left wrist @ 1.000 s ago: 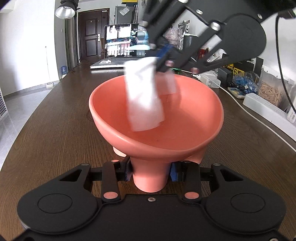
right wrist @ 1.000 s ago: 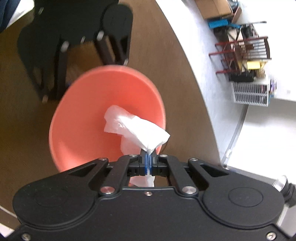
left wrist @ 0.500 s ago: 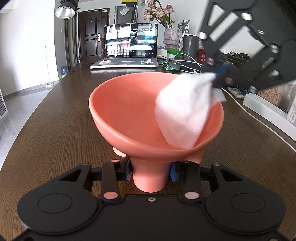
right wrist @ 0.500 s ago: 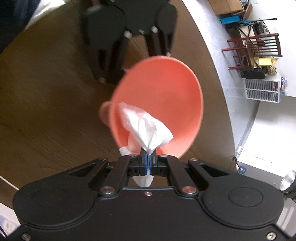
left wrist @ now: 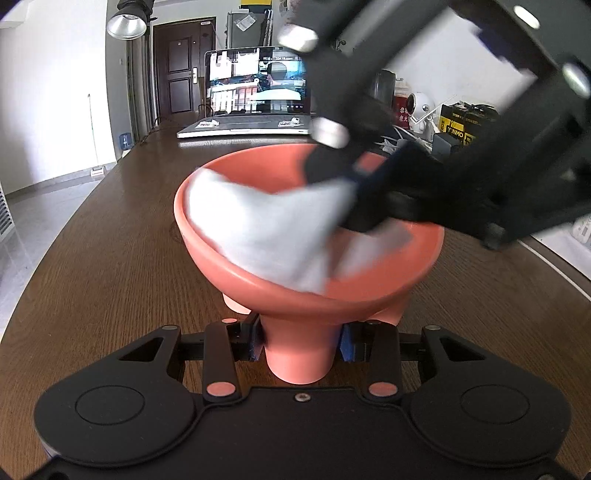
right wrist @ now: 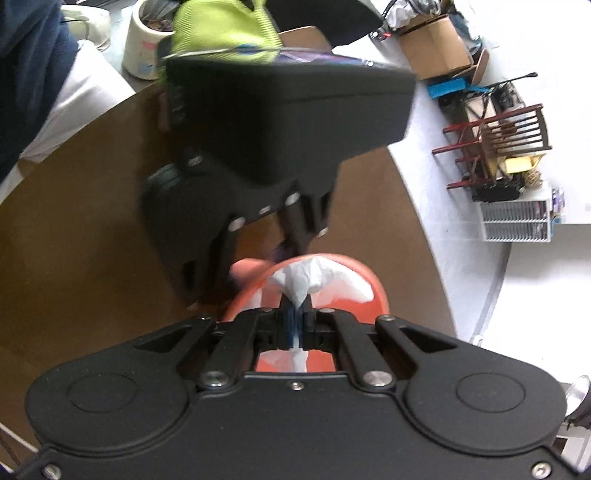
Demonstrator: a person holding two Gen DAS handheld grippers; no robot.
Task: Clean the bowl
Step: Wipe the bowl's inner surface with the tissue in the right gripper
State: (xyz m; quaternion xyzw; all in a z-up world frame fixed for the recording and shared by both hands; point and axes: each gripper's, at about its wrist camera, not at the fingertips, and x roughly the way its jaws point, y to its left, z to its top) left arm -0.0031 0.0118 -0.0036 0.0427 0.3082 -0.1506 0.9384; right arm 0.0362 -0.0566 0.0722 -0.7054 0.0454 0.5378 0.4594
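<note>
A salmon-pink footed bowl stands on the dark wooden table. My left gripper is shut on the bowl's near foot and holds it. From the upper right my right gripper reaches into the bowl, shut on a white tissue that lies spread over the near-left inner wall. In the right wrist view the right gripper pinches the tissue just above the bowl's rim. The left gripper faces it, held by a yellow-green gloved hand.
An open laptop sits at the table's far end. Boxes, cables and a white power strip crowd the right side. The table's curved edge drops to a white floor with a wooden rack.
My right gripper has swept the tissue from the bowl's far side, along its right wall, over to the near-left wall. The left gripper and bowl have stayed still.
</note>
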